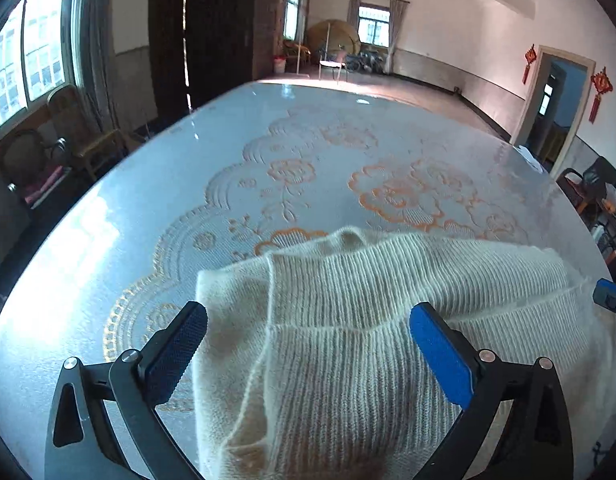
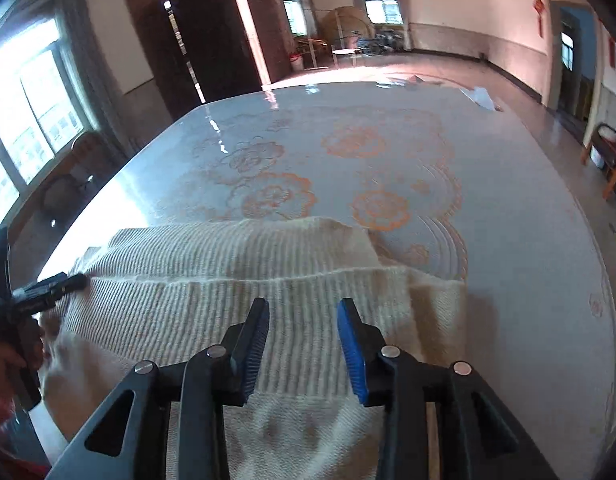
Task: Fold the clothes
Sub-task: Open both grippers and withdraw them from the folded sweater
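Beyond the sweater (image 2: 235, 292), a hand (image 2: 3, 360) (right view only).

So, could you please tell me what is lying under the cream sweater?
The sweater lies on a table covered by a cloth with orange flowers. Whatever the pattern does beneath the knit is hidden.

Left gripper (image 1: 308, 344) fingers spread wide, right gripper (image 2: 303, 340) fingers parted

One cream knitted sweater (image 1: 368, 320) lies on one table (image 1: 187, 184), with two grippers over it, the left gripper (image 1: 308, 344) and the right gripper (image 2: 303, 340).
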